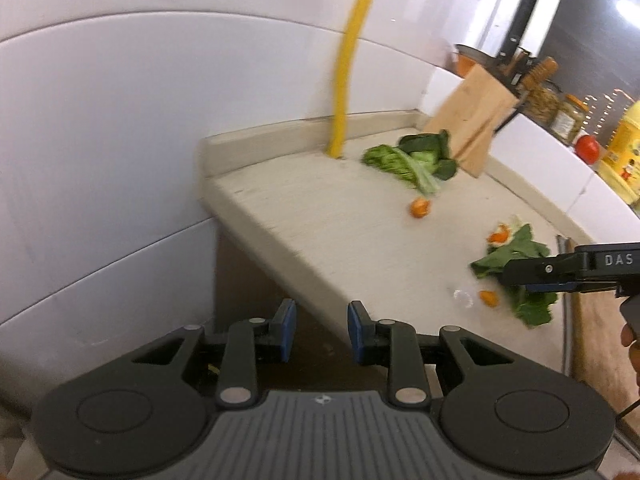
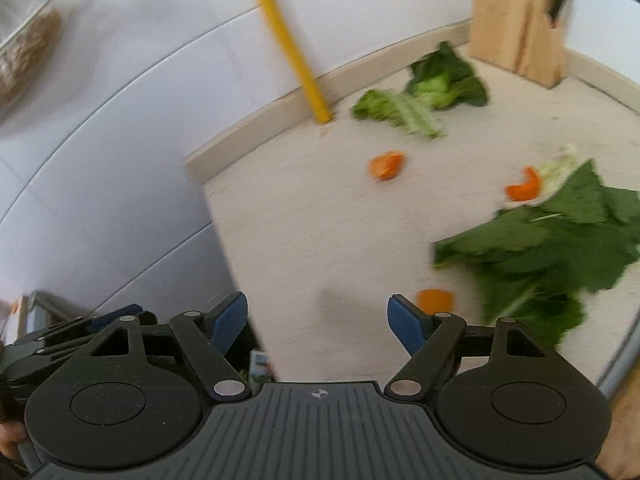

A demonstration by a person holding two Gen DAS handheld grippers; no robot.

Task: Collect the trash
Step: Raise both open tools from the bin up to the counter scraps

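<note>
Vegetable scraps lie on the beige counter (image 1: 320, 220). A bunch of leafy greens (image 1: 416, 160) (image 2: 424, 92) sits at the back by the knife block. An orange peel piece (image 1: 420, 207) (image 2: 387, 165) lies in front of it. To the right are a big green leaf (image 1: 516, 252) (image 2: 552, 240), a curled peel (image 1: 500, 236) (image 2: 524, 186) and a small orange piece (image 1: 489, 297) (image 2: 435, 300). My left gripper (image 1: 322, 332) (image 2: 108, 320) hangs off the counter's near edge, jaws a little apart and empty. My right gripper (image 2: 318, 320) (image 1: 520, 276) hovers wide open above the counter beside the small orange piece, holding nothing.
A wooden knife block (image 1: 472, 120) (image 2: 520, 20) stands at the back. A yellow pipe (image 1: 348, 60) (image 2: 288, 40) rises from the counter along the white tiled wall. Jars, a tomato (image 1: 587, 148) and a yellow bottle (image 1: 624, 148) sit far right. The counter drops off on the left.
</note>
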